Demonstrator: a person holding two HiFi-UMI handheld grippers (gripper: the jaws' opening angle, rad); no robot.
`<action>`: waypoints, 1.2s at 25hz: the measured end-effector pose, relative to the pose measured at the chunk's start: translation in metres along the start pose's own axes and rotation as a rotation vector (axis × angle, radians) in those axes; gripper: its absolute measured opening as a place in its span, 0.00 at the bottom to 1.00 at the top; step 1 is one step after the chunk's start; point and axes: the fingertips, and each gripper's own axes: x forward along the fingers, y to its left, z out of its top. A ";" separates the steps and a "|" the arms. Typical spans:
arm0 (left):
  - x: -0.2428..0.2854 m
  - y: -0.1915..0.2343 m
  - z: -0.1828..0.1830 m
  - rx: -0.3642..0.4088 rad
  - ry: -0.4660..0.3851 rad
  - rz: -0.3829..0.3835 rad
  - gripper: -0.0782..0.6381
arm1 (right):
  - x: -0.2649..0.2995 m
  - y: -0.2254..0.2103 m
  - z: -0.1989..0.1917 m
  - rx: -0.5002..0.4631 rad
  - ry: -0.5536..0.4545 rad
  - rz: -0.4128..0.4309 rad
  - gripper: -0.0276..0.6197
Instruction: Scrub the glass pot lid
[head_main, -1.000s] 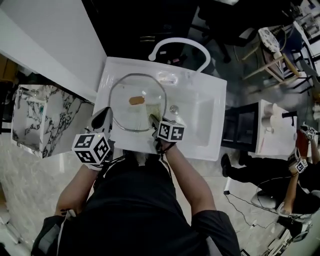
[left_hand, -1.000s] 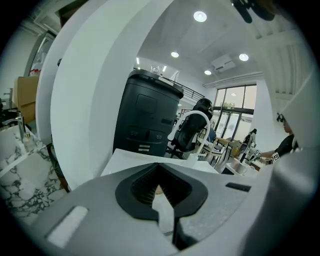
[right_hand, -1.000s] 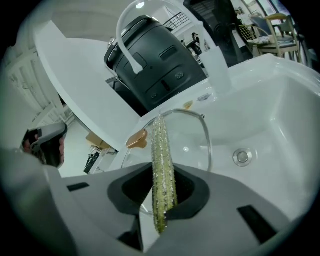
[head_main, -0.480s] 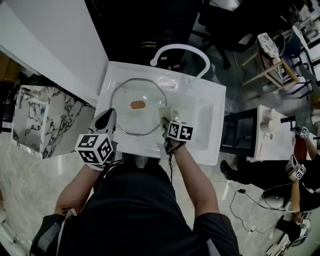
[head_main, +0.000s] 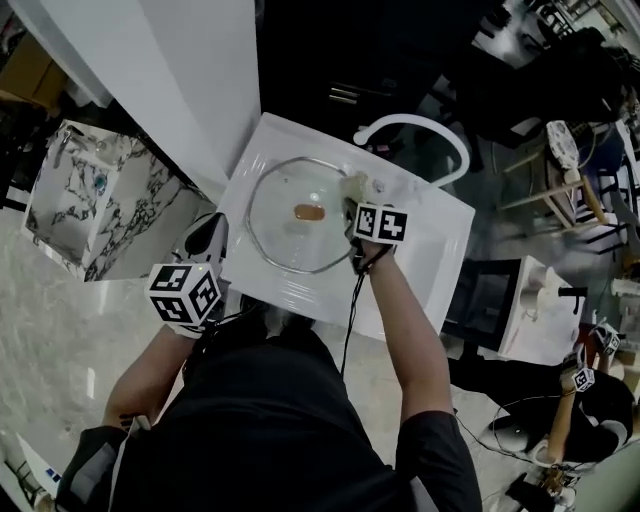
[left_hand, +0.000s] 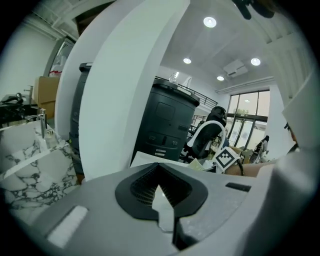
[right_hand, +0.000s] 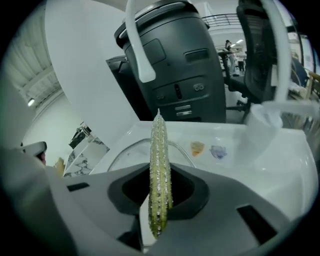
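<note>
The round glass pot lid (head_main: 290, 235) with an orange knob (head_main: 308, 212) lies flat in the white sink (head_main: 430, 245). My right gripper (head_main: 353, 192) is over the lid's far right rim, shut on a yellow-green scrub sponge (head_main: 352, 182). In the right gripper view the sponge (right_hand: 159, 160) stands edge-on between the jaws of the right gripper (right_hand: 159, 187), with the lid (right_hand: 135, 157) just beyond. My left gripper (head_main: 212, 232) sits outside the sink's left edge, apart from the lid. In its own view the left gripper (left_hand: 161, 200) has closed jaws and points upward.
A white arched faucet (head_main: 425, 125) rises at the sink's back; it shows again (right_hand: 135, 45) before a dark bin (right_hand: 175, 65). A white counter (head_main: 170, 70) and a marbled cabinet (head_main: 85, 195) stand left. A white table (head_main: 545, 295) and another person (head_main: 590, 395) are right.
My right gripper carried the sponge from the lid's near right edge to its far right rim. The left gripper drew back from the lid's left rim. The head view swung and tilted.
</note>
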 end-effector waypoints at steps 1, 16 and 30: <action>-0.004 0.008 -0.001 -0.009 -0.002 0.016 0.11 | 0.008 0.008 0.011 -0.041 0.013 0.001 0.14; -0.049 0.098 -0.009 -0.113 -0.018 0.194 0.11 | 0.116 0.082 0.048 -0.698 0.242 -0.153 0.14; -0.042 0.098 0.004 -0.095 -0.029 0.184 0.11 | 0.126 0.150 0.012 -0.992 0.257 -0.036 0.14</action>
